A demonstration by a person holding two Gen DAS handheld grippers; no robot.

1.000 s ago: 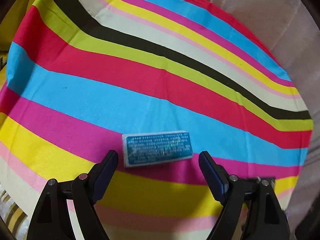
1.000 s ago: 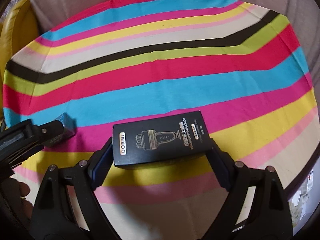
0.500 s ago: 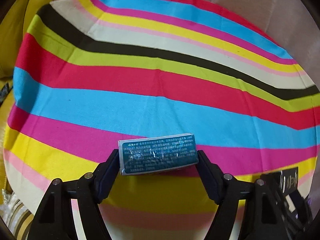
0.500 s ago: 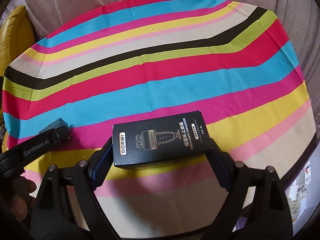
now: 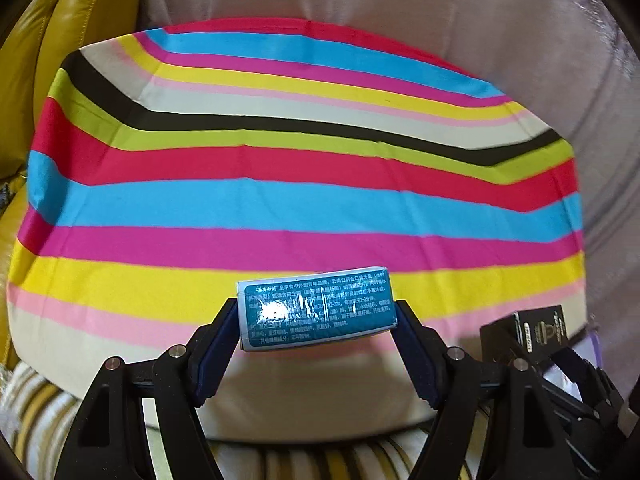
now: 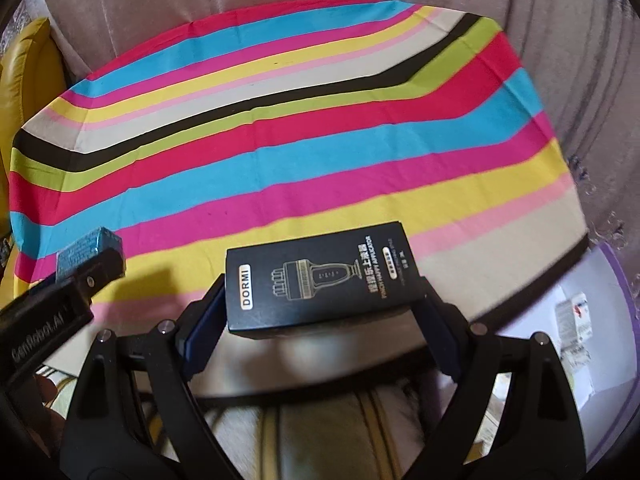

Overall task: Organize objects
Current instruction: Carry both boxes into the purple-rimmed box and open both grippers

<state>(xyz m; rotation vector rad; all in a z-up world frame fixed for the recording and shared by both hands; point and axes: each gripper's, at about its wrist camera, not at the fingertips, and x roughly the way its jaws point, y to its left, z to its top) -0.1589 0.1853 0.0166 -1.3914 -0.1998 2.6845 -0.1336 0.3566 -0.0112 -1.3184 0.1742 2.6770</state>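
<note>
The left gripper [image 5: 316, 316] pinches a small teal box [image 5: 314, 307] by its two short ends; both dark blue pads [image 5: 218, 342] press flat against the box. Its jaws have just been closing, and the box is now between them. The box is held crosswise with its printed face toward the camera, a little tilted, and it is lifted clear above the near part of the striped cloth [image 5: 304, 200], over the yellow and pink stripes. A bright glare sits on the left part of its wrapping.

The right gripper [image 6: 322, 300] pinches a black box [image 6: 320, 276] marked DORMI, also by its two short ends, with a drawing of a device and white text on the top face. This box hangs above the near edge of the cloth [image 6: 280, 152], and its shadow falls below it.

In the right wrist view, the teal box [image 6: 86, 250] and the left gripper [image 6: 90, 268] appear at the left side, near the black box but apart from it. In the left wrist view, the black box [image 5: 528, 330] shows at the right edge.

The cloth lies on a round surface with nothing else resting on it. Behind it is a pale pink upholstered back [image 5: 400, 12], and on the far left a yellow cushion [image 5: 60, 28]. A striped fabric [image 5: 36, 404] is at the near side, below the grippers
</note>
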